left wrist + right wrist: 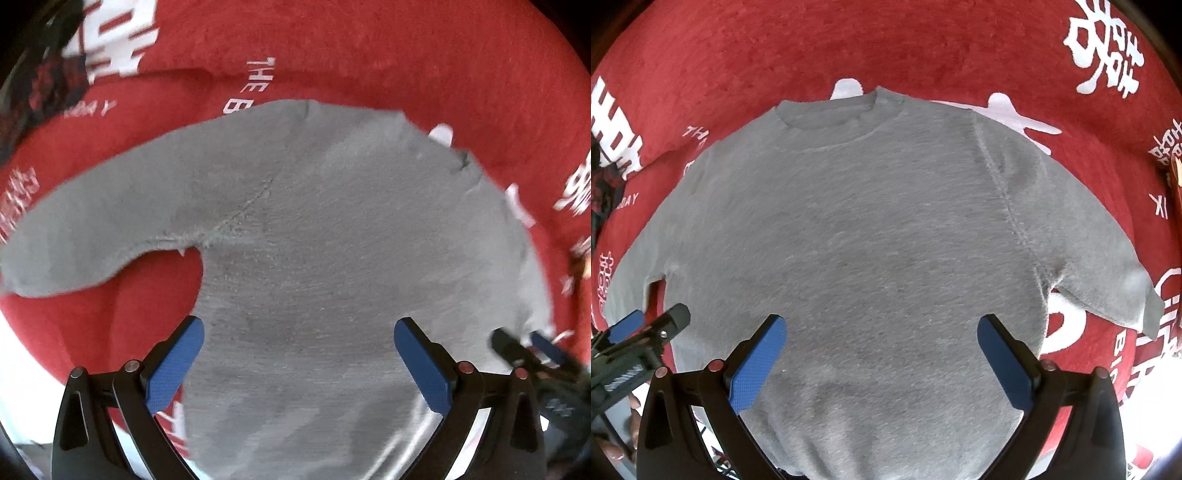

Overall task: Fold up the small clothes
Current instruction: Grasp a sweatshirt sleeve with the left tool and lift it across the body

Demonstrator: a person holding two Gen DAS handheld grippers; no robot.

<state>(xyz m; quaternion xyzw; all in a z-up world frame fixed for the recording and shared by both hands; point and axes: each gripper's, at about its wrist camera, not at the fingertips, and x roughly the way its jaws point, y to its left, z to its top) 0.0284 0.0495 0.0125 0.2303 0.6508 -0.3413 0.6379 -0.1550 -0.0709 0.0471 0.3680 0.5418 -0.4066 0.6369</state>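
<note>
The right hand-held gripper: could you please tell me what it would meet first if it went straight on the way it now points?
Most likely the grey sweater. The right hand-held gripper is open, and the sweater's body fills the view ahead between its fingers, spread flat on the red printed cloth. Depth is unclear, but nothing else shows in that line.

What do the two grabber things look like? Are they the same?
Yes, they look like twins. The left gripper and the right gripper each have two flat fingers with bumpy blue pads on black, angular arms with long slots. Small round bolts, some red, some silver, sit at the joints. No cables or sleeves are visible.
</note>
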